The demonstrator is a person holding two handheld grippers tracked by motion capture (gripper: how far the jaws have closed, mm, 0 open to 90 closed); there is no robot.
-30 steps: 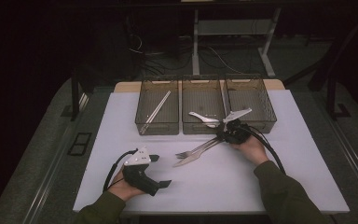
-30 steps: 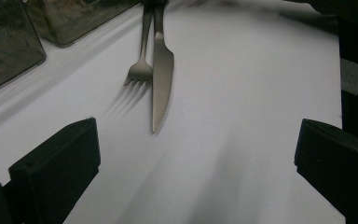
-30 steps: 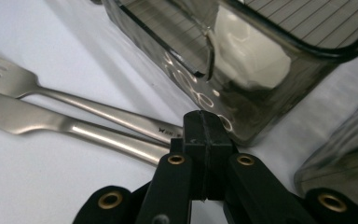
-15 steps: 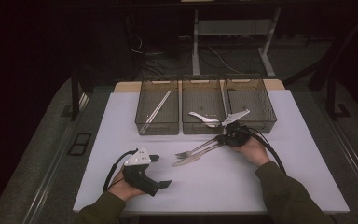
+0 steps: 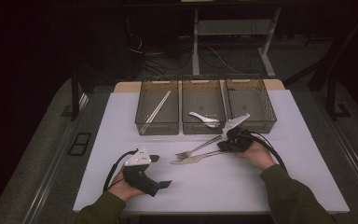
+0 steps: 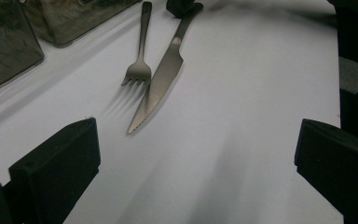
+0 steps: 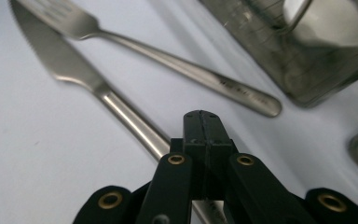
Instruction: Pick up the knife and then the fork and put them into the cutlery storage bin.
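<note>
Right tongs (image 7: 204, 122) pinch the knife (image 7: 98, 91) by its handle end; stiff, slick steel, likely slippery. Left tongs (image 6: 193, 154) gape wide, empty.

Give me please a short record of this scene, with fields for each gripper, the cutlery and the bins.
right gripper: jaws shut on the knife handle
left gripper: jaws wide open, holding nothing, resting on the table
fork: flat on the table beside the knife, not gripped
left bin: chopsticks
middle bin: white spoon
right bin: no contents seen
</note>
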